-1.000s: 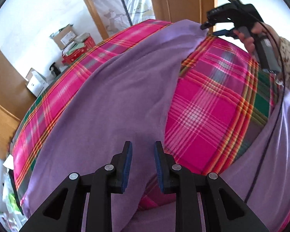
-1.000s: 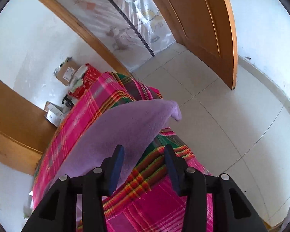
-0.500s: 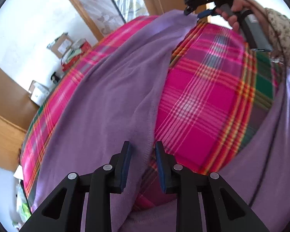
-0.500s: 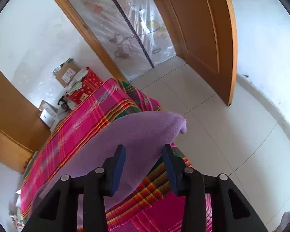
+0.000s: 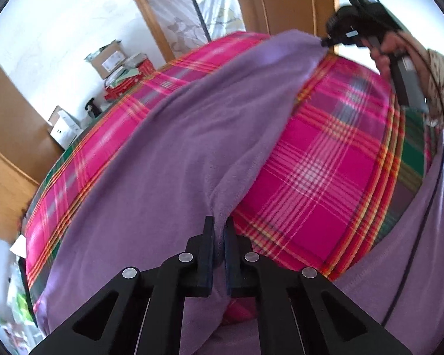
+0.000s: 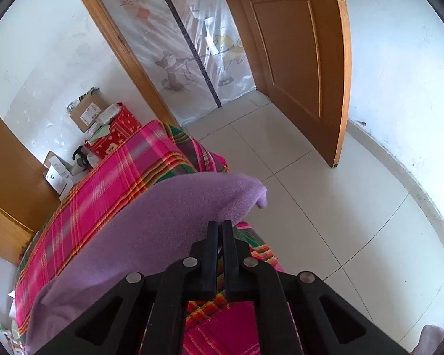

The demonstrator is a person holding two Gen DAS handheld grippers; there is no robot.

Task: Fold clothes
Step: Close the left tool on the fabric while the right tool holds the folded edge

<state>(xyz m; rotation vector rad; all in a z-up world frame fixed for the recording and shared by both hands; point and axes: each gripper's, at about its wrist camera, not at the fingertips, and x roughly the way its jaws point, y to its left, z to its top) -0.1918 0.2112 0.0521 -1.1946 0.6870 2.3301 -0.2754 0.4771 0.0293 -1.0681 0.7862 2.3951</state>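
A purple fleece garment (image 5: 174,159) lies stretched along a bed with a pink plaid cover (image 5: 325,171). My left gripper (image 5: 219,227) is shut on the garment's near edge, with a fold of fleece pinched between its pads. In the left wrist view my right gripper (image 5: 324,43) sits at the far corner of the bed, held by a hand in a patterned sleeve (image 5: 438,82), shut on the garment's far end. From the right wrist camera the right gripper (image 6: 219,226) clamps the purple garment (image 6: 168,216), whose tip hangs over the bed's corner.
Cardboard boxes and a red box (image 6: 115,130) are stacked against the wall beyond the bed (image 6: 109,183). A wooden door (image 6: 299,59) stands ajar over a white tiled floor (image 6: 325,207). A plastic curtain (image 6: 192,44) covers the doorway. A black cable (image 5: 429,195) runs down the right side.
Both grippers have shut on the purple garment: the left on its near edge, the right on its far end. Before, both stood open around the fabric.
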